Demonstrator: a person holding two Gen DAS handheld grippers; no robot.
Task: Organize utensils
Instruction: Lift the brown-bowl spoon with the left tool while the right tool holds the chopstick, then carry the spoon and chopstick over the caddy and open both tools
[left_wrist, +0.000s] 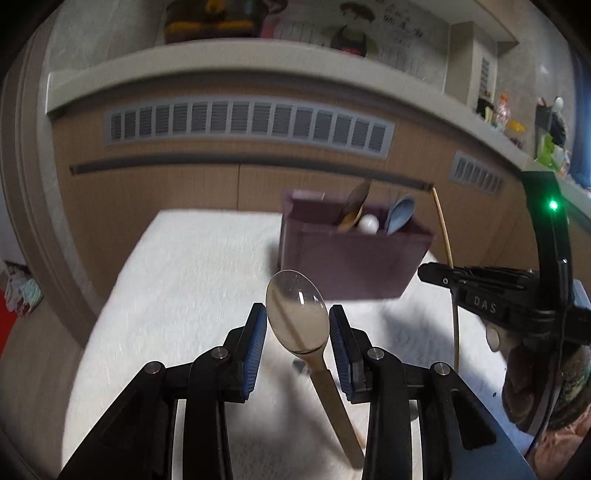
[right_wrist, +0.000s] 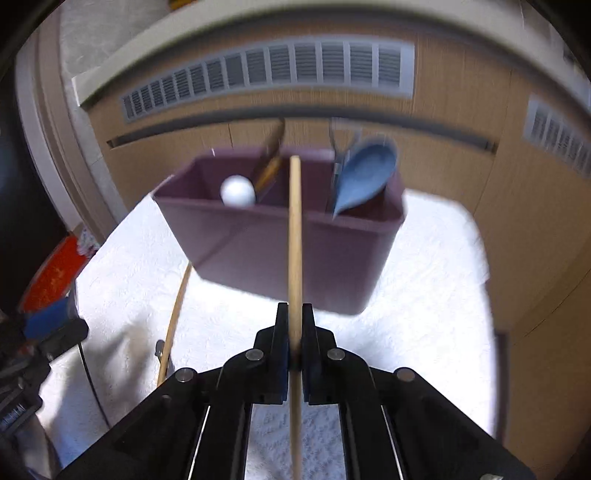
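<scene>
A purple utensil box (left_wrist: 347, 262) stands on the white cloth; it also shows in the right wrist view (right_wrist: 288, 243). It holds a blue spoon (right_wrist: 364, 173), a white-tipped utensil (right_wrist: 238, 190) and a wooden-handled one (right_wrist: 271, 162). My left gripper (left_wrist: 297, 332) is open around a metal spoon (left_wrist: 297, 314) with a tan handle, lying on the cloth. My right gripper (right_wrist: 294, 328) is shut on a wooden chopstick (right_wrist: 295, 229) that points up over the box; it also shows in the left wrist view (left_wrist: 445, 280), with the chopstick (left_wrist: 443, 229).
The white cloth (left_wrist: 177, 295) covers a small table. A second chopstick (right_wrist: 173, 317) lies on the cloth at the left of the right wrist view. A wooden cabinet with vents (left_wrist: 243, 123) stands behind. A red item (right_wrist: 51, 277) sits left of the table.
</scene>
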